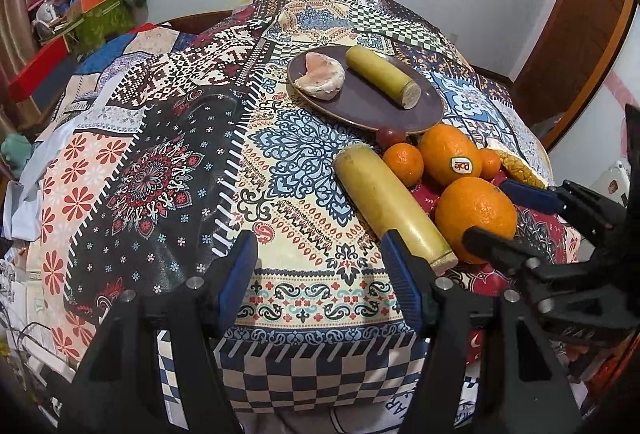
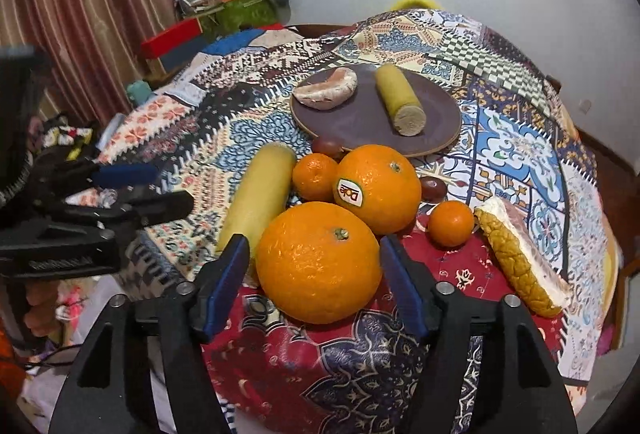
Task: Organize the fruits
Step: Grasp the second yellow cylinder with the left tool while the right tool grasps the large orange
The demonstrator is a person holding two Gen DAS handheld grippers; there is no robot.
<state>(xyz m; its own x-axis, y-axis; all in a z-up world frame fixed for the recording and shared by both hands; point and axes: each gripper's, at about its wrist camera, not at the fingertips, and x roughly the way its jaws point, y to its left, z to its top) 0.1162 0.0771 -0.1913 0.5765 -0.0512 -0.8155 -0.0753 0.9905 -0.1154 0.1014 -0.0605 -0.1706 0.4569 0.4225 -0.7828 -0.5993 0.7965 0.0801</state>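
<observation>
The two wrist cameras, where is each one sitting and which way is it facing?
Left wrist: rides the left gripper, tilted down over the tablecloth; right gripper intrudes.
Right wrist: rides the right gripper, its open jaws flanking the near orange; left gripper shows.
Shared: plate, oranges, sugarcane.

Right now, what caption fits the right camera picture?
Right gripper open around a big orange, not squeezing it, near a plate.
</observation>
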